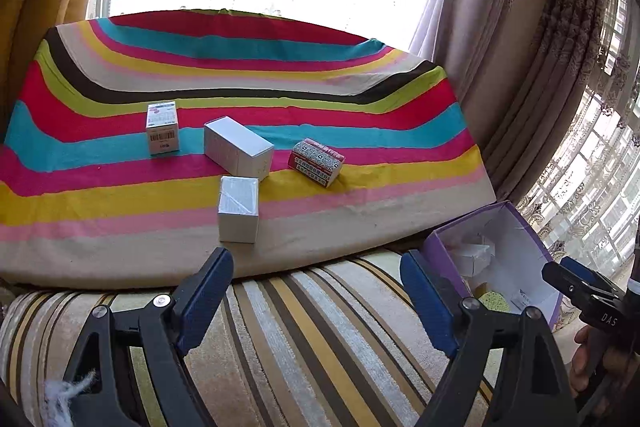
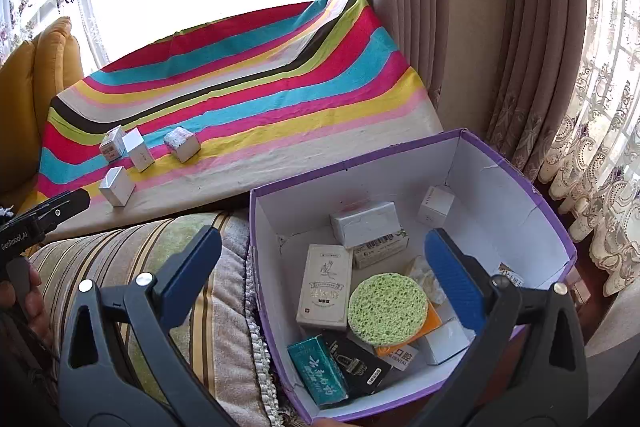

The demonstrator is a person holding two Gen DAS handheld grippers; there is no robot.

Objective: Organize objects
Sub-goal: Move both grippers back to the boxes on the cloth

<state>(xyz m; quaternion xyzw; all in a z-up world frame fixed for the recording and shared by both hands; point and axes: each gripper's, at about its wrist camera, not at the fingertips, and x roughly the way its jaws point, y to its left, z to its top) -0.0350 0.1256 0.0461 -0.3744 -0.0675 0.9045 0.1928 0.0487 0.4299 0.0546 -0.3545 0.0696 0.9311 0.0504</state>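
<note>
The purple box [image 2: 500, 163], white inside, sits nearest on the striped cushion [image 2: 132, 251], holding cartons and a green sponge [image 2: 387, 307]. Both the left gripper [image 1: 316, 291] and right gripper [image 2: 324, 263] gape wide, grasping nothing. Farther off, 4 small boxes [image 1: 238, 209] lie on the striped cloth [image 1: 360, 131]. Only the right wrist view shows the purple box's contents clearly.

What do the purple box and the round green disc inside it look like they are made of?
Purple box: likely cardboard, matte white inside, with creased walls and a torn rim. Round green disc: probably a sponge, with a matte, openly pitted and porous face.
</note>
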